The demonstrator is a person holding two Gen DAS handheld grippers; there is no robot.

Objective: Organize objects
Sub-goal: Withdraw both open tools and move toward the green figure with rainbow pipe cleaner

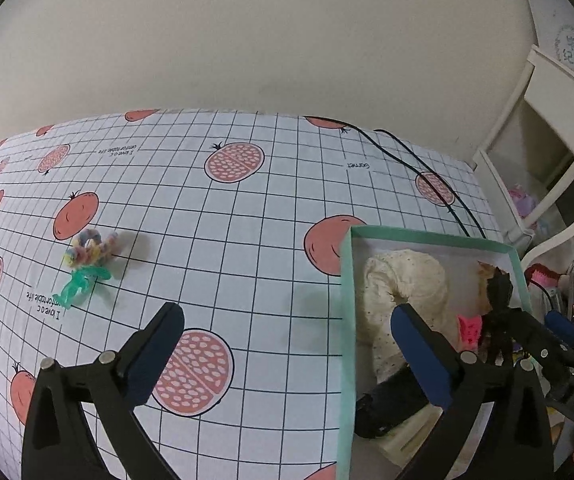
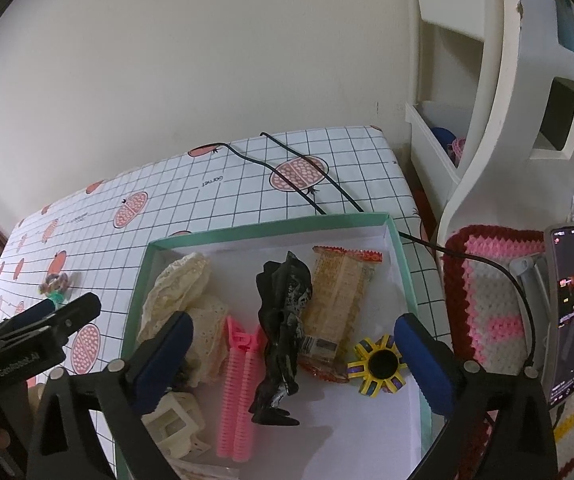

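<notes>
A green-rimmed box (image 2: 271,225) stands on the gridded pomegranate-print tablecloth (image 1: 247,216). In it lie a cream lace cloth (image 2: 183,284), a pink hair clip (image 2: 239,384), a black figure (image 2: 283,320), a snack packet (image 2: 339,304), a yellow spinner toy (image 2: 379,366) and a cream clip (image 2: 175,424). My right gripper (image 2: 291,354) is open and empty above the box. My left gripper (image 1: 287,352) is open and empty over the cloth beside the box's (image 1: 345,320) left wall. A green toy figure (image 1: 81,284) and a pastel hair tie (image 1: 91,248) lie far left on the cloth.
A black cable (image 2: 307,184) runs across the table's back corner to a phone (image 2: 567,312) on a stand at the right. A pink and red crocheted mat (image 2: 491,288) lies beside the box. A white shelf unit (image 2: 487,80) stands at the back right.
</notes>
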